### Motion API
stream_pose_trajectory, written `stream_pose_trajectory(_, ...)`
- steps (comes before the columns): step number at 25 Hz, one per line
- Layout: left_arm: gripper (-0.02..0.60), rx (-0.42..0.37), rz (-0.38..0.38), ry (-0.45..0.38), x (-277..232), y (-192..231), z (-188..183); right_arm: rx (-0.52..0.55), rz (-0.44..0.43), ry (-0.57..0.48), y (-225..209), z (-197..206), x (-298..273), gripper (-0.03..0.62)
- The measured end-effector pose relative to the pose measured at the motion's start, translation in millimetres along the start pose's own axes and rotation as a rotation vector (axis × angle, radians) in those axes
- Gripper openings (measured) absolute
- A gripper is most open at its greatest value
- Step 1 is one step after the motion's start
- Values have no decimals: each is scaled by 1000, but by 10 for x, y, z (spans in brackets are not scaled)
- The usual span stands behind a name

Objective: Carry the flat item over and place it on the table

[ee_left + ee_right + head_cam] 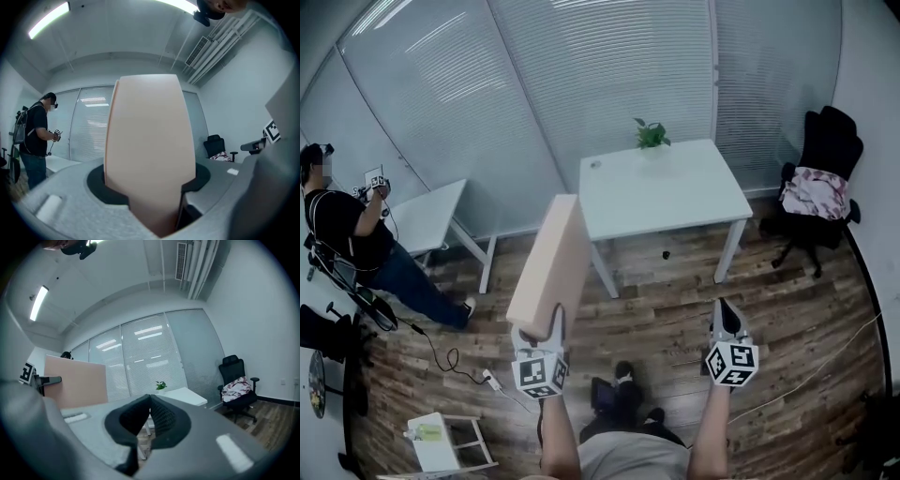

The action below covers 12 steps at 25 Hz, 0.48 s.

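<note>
Biggest things first: wood floor (675, 309), and a wall of closed blinds (600, 75) at the far side. A white table (675, 202) stands against the blinds. Its top is bare apart from a plant (651, 134) at the back edge and a small thing near the left corner that I can't make out.

The board (551, 267) is the flat item. It's pale peach, up on its edge, and pokes out level from my left claw (539, 326) toward the table. It isn't on the table: it's in the air over the floor, and in the head view its far end sits just left of the table's near-left corner. In the left gripper view the board (150, 154) fills the gap between the jaws, which stand wide and clamp it on both faces.

Right of the table is a black chair (830, 141) with a patterned cloth (814, 192) on it. A person (347, 234) in a black top stands at the left beside a side table (427, 216).

My right claw (725, 309) has its jaws pressed together with nothing in them, and it's well apart from the board.

The only print I can see is the black-and-white square markers on the cubes (540, 372); there are no words to read.
</note>
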State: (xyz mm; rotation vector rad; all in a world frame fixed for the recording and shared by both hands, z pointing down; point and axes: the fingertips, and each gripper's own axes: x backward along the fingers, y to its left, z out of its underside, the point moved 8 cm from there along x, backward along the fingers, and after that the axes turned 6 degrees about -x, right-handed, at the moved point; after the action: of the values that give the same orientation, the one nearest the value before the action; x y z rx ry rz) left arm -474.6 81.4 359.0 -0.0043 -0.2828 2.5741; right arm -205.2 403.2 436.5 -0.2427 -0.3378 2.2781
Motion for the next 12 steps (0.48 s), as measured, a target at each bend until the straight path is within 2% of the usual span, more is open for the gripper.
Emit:
stream_pose_trajectory(5, 287, -25, 25, 25, -172, -119, 90, 9, -12, -10, -88, -64, -116, 0)
stream_pose_trajectory(12, 287, 25, 9, -4, -698, 16, 164, 52, 2, -5, -220, -233, -510, 0)
